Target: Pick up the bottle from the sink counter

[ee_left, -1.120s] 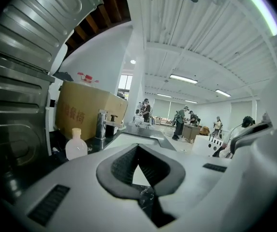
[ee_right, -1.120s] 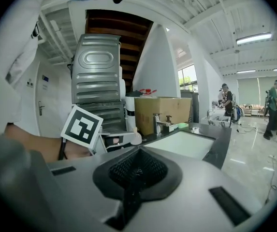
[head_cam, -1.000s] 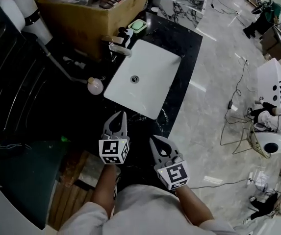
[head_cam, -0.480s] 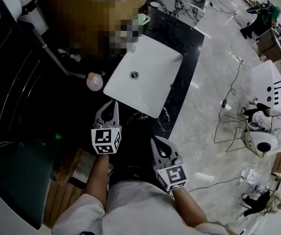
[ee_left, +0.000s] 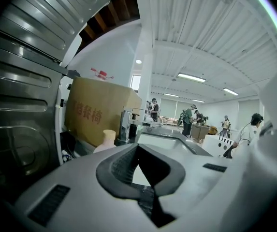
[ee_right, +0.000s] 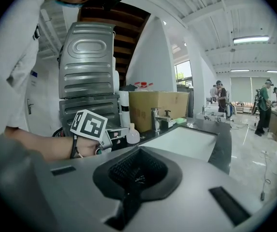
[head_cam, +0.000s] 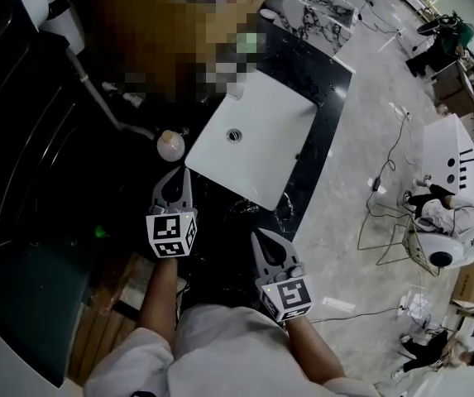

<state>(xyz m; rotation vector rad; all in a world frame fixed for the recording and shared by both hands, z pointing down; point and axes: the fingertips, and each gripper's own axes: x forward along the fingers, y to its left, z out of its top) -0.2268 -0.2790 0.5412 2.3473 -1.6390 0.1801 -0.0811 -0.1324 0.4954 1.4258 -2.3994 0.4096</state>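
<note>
The surface (head_cam: 327,89) is glossy black stone with white veining; the sink (head_cam: 270,160) set in it is smooth, shiny white; the tap (ee_right: 157,119) is bright polished metal. The bottle (head_cam: 170,145) looks like frosted pale plastic; the box (ee_left: 97,115) is matt brown cardboard; the left hand-held gripper (head_cam: 176,184) and the right hand-held gripper (head_cam: 267,242) have matt grey plastic shells.

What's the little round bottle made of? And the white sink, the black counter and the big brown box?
The bottle is probably plastic: pale, smooth, faintly shiny. The sink looks like glazed ceramic: glossy white. The counter seems polished stone, or a stone look: black with white veins. The box is cardboard: dull brown with red print.
</note>
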